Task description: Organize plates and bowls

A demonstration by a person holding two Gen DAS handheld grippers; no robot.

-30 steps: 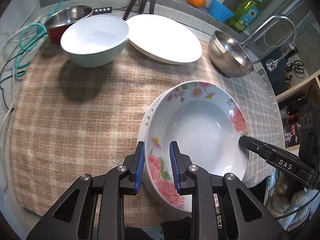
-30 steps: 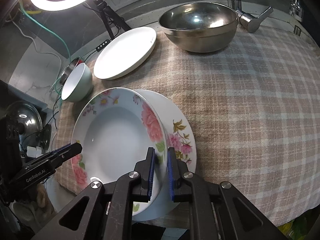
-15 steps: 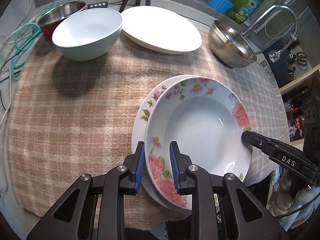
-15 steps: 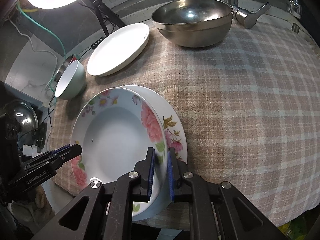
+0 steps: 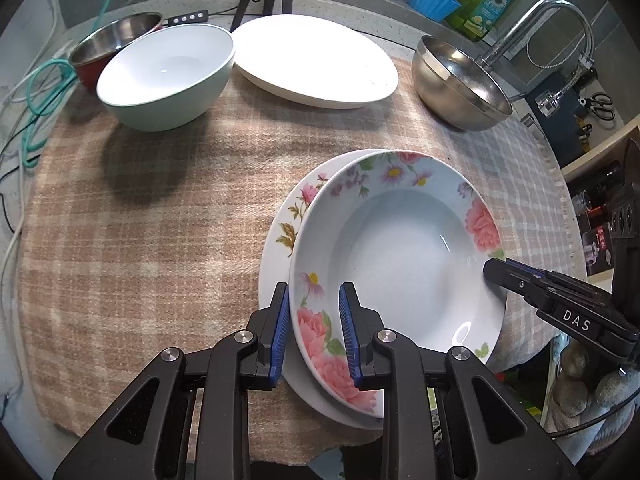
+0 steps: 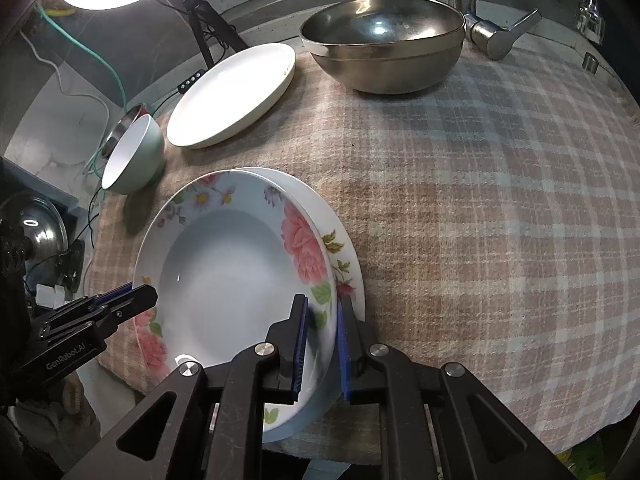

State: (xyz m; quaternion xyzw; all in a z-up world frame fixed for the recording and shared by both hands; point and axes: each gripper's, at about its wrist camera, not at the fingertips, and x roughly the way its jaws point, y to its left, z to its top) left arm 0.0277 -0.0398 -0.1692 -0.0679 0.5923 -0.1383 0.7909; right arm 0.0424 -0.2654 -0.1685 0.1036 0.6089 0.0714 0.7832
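Checked cloth [image 5: 160,240] covers a kitchen counter by a tap [image 5: 560,20]. Ahead of both tongs: two steel bowls, one white bowl [image 5: 168,76], one white plate [image 5: 312,64]. Left tongs [image 5: 314,328] clamp the floral dish [image 5: 400,248] atop a floral plate [image 5: 280,248]; right tongs [image 6: 322,340] are opening around its opposite rim.

White letters "DAS" read clear on the black body of the right hand-held gripper [image 5: 500,272] in the left wrist view. In the right wrist view, "GenRobot.AI" runs along the left hand-held gripper [image 6: 138,298]. The green soap bottle's [image 5: 486,2] label is unreadable.
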